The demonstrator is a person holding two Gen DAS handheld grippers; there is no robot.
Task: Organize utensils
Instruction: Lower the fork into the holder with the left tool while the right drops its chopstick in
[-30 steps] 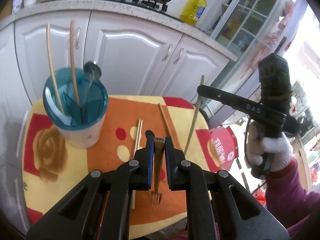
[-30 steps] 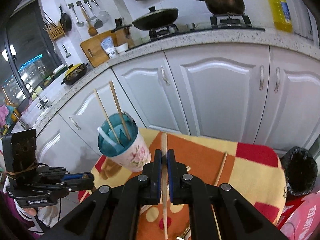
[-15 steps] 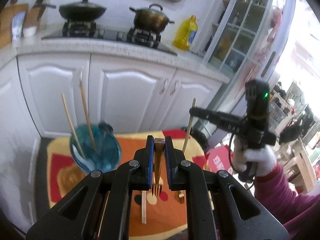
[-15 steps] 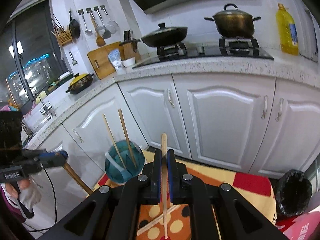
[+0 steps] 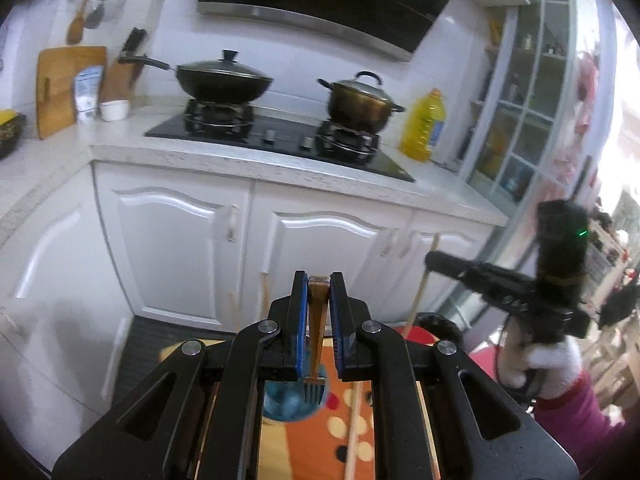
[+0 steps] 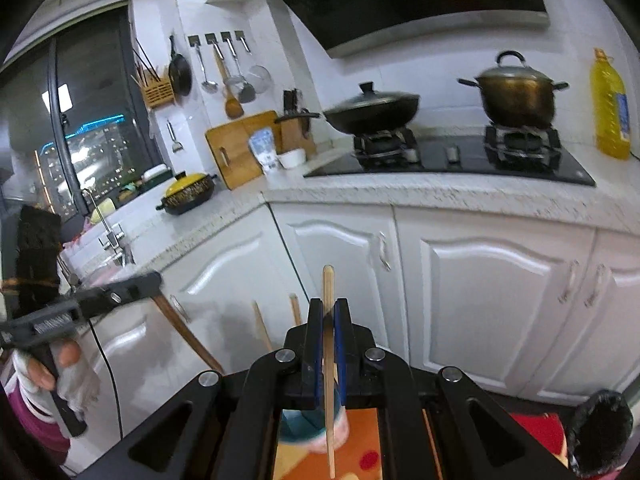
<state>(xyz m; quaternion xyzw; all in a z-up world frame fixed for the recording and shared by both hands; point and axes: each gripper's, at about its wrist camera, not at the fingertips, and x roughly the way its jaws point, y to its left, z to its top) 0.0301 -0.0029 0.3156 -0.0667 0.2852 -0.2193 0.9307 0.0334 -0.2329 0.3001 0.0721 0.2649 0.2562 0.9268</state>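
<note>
White kitchen cabinets [image 5: 176, 240] and a speckled worktop carrying a hob fill the background; below both cameras, mostly hidden by the tool bodies, lies an orange patterned counter [image 5: 340, 432] with a blue-rimmed utensil holder [image 5: 286, 402] standing on it. The left tongs [image 5: 319, 320] are clamped on a fork [image 5: 316, 344], gripped near the handle end with the tines hanging down over the holder's blue opening. The right tongs [image 6: 329, 344] are closed narrowly on a single wooden chopstick [image 6: 329, 380], held near its middle and close to upright, its lower tip in front of the holder [image 6: 312, 430]. Two chopsticks [image 6: 262, 330] already stand in the holder, their tops rising beside the right tongs; another loose chopstick [image 5: 352, 436] lies on the counter. Risks, by judgement: both items are pinched at one narrow point, so either can pivot between the pads and swing off line during lowering; the fork is the more likely to do so, since its weight hangs well below the grip. Both tools appear to be aimed at the same opening, so simultaneous descent could bring the tongs, or the fork and chopstick, into collision. The upright chopsticks in the holder may deflect an incoming item or be levered out. A tip striking the rim instead of the opening could tip the holder, whose base is not visible. Releasing from too high would let an item bounce out. Motion blur in both views suggests fast travel, which reduces aiming accuracy.
</note>
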